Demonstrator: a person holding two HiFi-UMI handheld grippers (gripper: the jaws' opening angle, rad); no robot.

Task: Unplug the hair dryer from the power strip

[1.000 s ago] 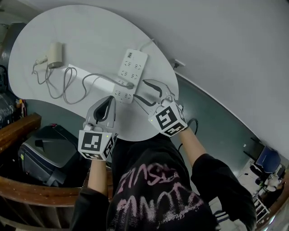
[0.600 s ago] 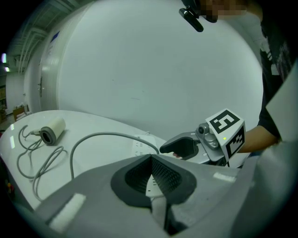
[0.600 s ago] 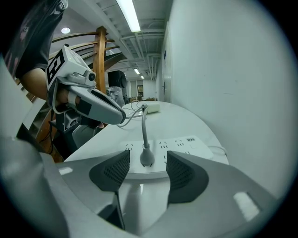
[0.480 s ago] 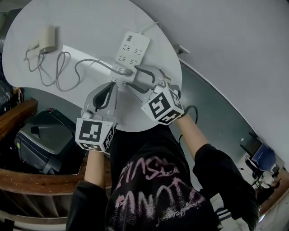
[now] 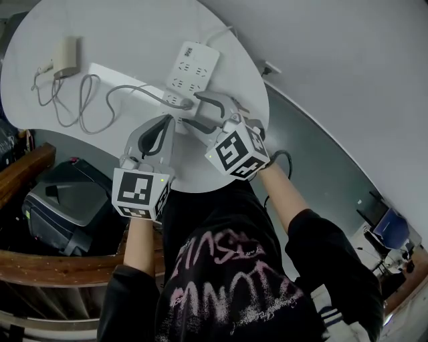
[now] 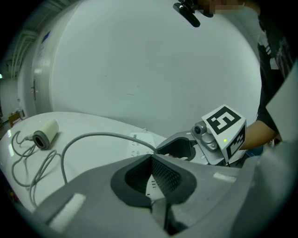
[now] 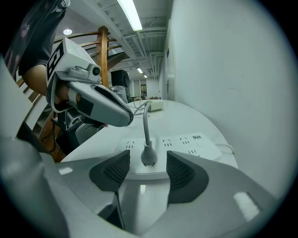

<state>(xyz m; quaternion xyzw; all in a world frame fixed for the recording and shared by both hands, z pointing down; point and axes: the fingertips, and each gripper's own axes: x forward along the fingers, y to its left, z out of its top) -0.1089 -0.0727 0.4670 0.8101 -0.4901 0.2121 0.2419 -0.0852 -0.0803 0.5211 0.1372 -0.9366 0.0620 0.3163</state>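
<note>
Though indistinct overhead, plug (image 7: 148, 157) in power strip (image 7: 195, 145) between spread fingers of right gripper (image 7: 148, 163); left gripper (image 6: 152, 159) fingers pressed together.

White rounded table (image 5: 134, 27) against a pale wall (image 5: 334, 53); wooden rail (image 5: 53, 267), ceiling strip light (image 7: 132, 14)

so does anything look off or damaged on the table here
Nothing stands out. The plug sits upright in the power strip, its cord trailing in loose loops to the hair dryer lying on the table. The right gripper is open, lined up on the plug; the left gripper is shut and empty.
</note>
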